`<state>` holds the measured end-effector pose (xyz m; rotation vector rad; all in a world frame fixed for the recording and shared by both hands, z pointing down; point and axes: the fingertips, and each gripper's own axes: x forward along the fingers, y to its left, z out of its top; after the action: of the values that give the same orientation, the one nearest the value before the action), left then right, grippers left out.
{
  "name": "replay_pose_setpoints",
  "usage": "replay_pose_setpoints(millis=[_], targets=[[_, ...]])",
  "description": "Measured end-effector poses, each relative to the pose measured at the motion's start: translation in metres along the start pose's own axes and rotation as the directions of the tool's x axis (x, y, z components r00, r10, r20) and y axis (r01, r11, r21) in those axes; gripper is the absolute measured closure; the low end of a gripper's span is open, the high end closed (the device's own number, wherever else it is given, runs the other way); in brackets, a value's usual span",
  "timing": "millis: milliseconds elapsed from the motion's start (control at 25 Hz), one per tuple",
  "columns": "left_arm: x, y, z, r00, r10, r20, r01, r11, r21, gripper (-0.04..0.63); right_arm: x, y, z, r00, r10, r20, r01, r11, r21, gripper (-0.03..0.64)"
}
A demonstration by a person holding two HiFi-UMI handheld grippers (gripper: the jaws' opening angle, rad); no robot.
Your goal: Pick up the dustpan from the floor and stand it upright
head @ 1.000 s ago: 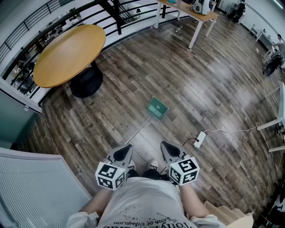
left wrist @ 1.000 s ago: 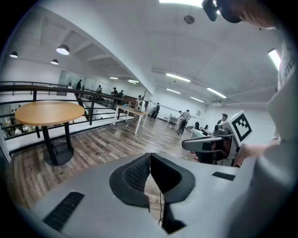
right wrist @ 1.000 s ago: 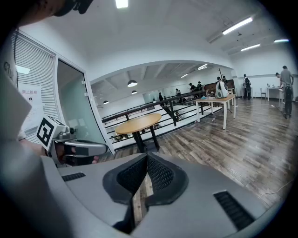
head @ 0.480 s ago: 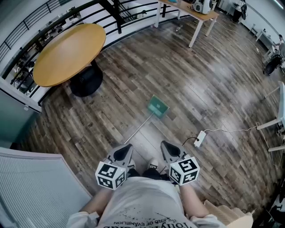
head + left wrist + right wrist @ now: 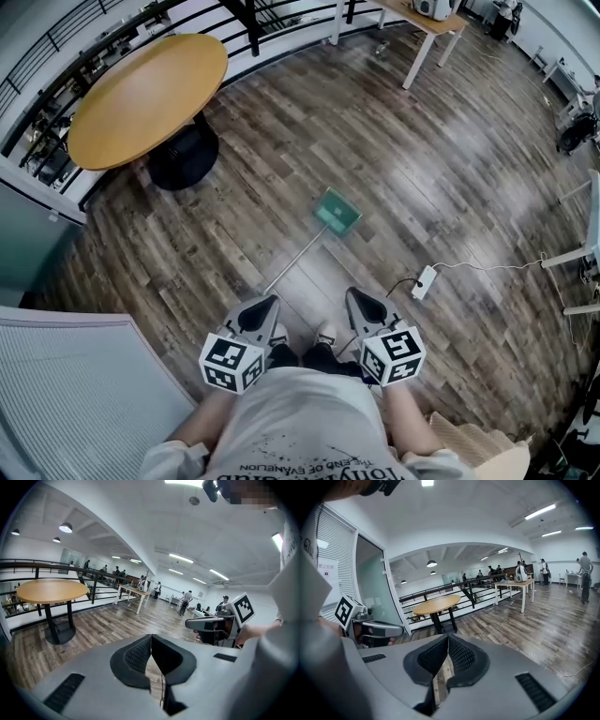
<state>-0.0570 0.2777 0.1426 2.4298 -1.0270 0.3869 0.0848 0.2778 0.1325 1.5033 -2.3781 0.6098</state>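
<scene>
A green dustpan (image 5: 336,212) lies flat on the wooden floor in the head view. Its long thin handle (image 5: 292,265) runs down-left towards my feet. My left gripper (image 5: 260,314) hovers just below the handle's near end, apart from it, jaws shut on nothing. My right gripper (image 5: 364,307) is level with it to the right, also shut and empty. In the left gripper view the left gripper (image 5: 151,637) has its pads pressed together, and the right gripper (image 5: 206,622) shows alongside. In the right gripper view the right gripper (image 5: 448,637) is shut too. The dustpan is in neither gripper view.
A round wooden table (image 5: 150,98) on a black base stands at the far left, in front of a black railing (image 5: 281,23). A white power strip (image 5: 422,281) with its cable lies right of the dustpan. A white ribbed panel (image 5: 75,394) is at the near left. A light desk (image 5: 424,21) stands far back.
The head view has shifted slightly. Both grippers stay shut and the dustpan lies where it was.
</scene>
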Motion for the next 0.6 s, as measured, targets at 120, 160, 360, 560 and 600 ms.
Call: replay_pose_setpoints(millis=[120,160,360,560,600], targets=[[-0.006,0.012,-0.001,1.0,-0.01,-0.009,0.01,1.0,0.002,0.571,0.007,0.003,0.004,1.0,-0.028,0.001,0.028,1.0,0.015,0.591],[-0.008,0.016,0.0,1.0,-0.014,-0.011,0.014,1.0,0.004,0.571,0.009,0.004,0.006,0.999,-0.037,0.004,0.037,0.999,0.018,0.591],[-0.013,0.034,0.0,0.999,-0.039,-0.022,0.04,0.999,0.022,0.571,0.012,0.008,0.009,0.996,-0.088,0.02,0.088,0.996,0.034,0.591],[-0.004,0.043,0.004,0.998,-0.055,-0.03,0.056,0.998,0.027,0.571,0.012,0.004,0.004,0.994,-0.111,0.006,0.111,0.993,0.044,0.591],[0.0,0.042,0.006,0.998,-0.06,-0.028,0.061,0.998,0.028,0.571,0.012,0.001,0.004,0.993,-0.114,0.002,0.114,0.992,0.046,0.591]])
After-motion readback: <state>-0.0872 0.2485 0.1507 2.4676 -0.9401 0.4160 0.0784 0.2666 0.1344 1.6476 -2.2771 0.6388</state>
